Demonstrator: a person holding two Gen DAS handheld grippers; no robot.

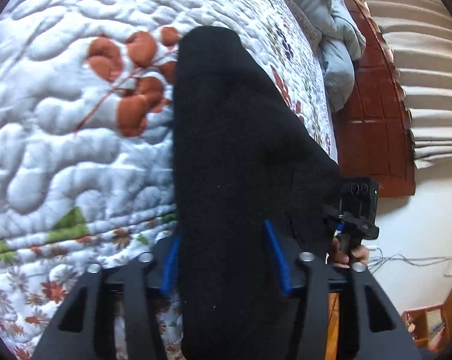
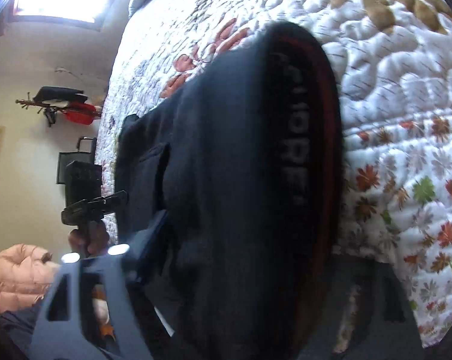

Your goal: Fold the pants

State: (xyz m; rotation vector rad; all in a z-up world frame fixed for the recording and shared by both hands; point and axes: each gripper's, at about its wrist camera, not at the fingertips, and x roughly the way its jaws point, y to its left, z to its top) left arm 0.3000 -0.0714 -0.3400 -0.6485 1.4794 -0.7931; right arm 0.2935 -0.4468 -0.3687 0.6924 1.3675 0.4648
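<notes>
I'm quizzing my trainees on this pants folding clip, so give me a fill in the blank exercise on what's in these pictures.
1. The pants are ____ in colour.
2. They lie on a quilted bedspread printed with ____ and leaves.
3. In the left wrist view, the fabric runs between the left gripper's two ____ pads.
4. In the right wrist view, the waistband carries pale lettering beside a ____ stripe.

Missing words: black; flowers; blue; red
</notes>
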